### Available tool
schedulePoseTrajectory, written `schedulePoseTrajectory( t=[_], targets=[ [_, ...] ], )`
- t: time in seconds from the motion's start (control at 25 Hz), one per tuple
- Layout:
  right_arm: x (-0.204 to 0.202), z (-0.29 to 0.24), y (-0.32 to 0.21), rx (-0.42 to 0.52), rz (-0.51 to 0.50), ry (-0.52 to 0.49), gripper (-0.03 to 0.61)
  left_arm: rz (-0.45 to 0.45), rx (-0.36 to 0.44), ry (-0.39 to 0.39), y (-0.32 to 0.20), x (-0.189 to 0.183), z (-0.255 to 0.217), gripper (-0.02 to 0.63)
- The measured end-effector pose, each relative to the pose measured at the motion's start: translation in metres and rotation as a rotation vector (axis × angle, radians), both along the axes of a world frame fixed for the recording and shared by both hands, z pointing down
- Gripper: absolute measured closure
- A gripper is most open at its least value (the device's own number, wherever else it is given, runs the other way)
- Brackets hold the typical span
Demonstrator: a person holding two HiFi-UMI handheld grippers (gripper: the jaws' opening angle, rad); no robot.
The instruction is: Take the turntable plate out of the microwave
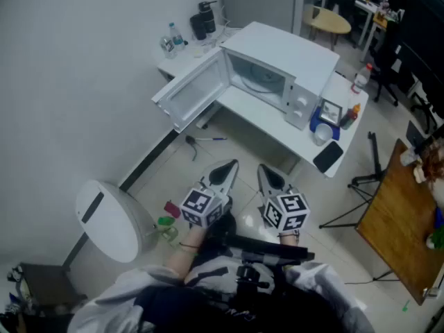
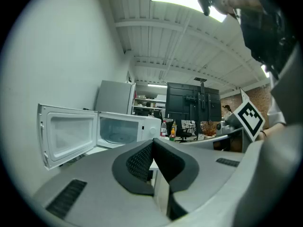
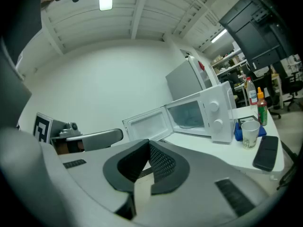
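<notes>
A white microwave (image 1: 277,68) stands on a white table (image 1: 277,127) with its door (image 1: 193,92) swung wide to the left. Inside the cavity lies the glass turntable plate (image 1: 262,83), also seen as the plate (image 2: 113,138) and faintly as the plate (image 3: 189,122). My left gripper (image 1: 225,168) and right gripper (image 1: 267,175) hover side by side over the floor, well short of the table. Both are shut with nothing between their jaws. The left gripper (image 2: 152,145) and right gripper (image 3: 147,148) point toward the microwave.
On the table right of the microwave are a paper cup (image 3: 250,134), a blue box (image 1: 322,120), sauce bottles (image 3: 255,103) and a black phone (image 1: 327,156). A white bin (image 1: 111,217) stands at the left, a tripod (image 1: 364,182) and a wooden table (image 1: 406,214) at the right.
</notes>
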State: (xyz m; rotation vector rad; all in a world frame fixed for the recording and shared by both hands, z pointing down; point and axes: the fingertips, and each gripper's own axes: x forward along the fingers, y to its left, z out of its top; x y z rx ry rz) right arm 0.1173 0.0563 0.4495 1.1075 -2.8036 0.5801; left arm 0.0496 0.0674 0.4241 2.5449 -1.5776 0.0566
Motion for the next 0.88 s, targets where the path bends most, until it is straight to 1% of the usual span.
schedulePoseTrajectory(
  t=[0.2,0.32,0.44,0.52,0.68,0.76,0.88],
  targets=[
    [-0.024,0.01,-0.041,-0.018,-0.004,0.03,0.581,0.026,0.008,0.015,-0.042,-0.019,0.005,0.611],
    [-0.042,0.013,-0.076,-0.02,0.033,0.029,0.582,0.048,0.008,0.022,-0.078,-0.04,0.006,0.611],
    [-0.062,0.014,-0.114,-0.016,0.08,0.003,0.583,0.093,0.013,0.004,-0.116,-0.06,0.003,0.611],
    [-0.078,0.017,-0.136,-0.006,0.086,0.002,0.583,0.119,0.011,-0.003,-0.14,-0.074,0.004,0.611],
    [-0.111,0.02,-0.174,0.005,0.091,0.037,0.582,0.158,-0.001,0.005,-0.184,-0.102,0.007,0.611],
    [-0.12,0.024,-0.192,-0.009,0.119,0.051,0.583,0.185,-0.007,0.007,-0.204,-0.111,0.009,0.611],
    [-0.122,0.032,-0.214,-0.06,0.198,0.056,0.581,0.239,-0.016,0.025,-0.229,-0.116,0.012,0.611]
  ],
)
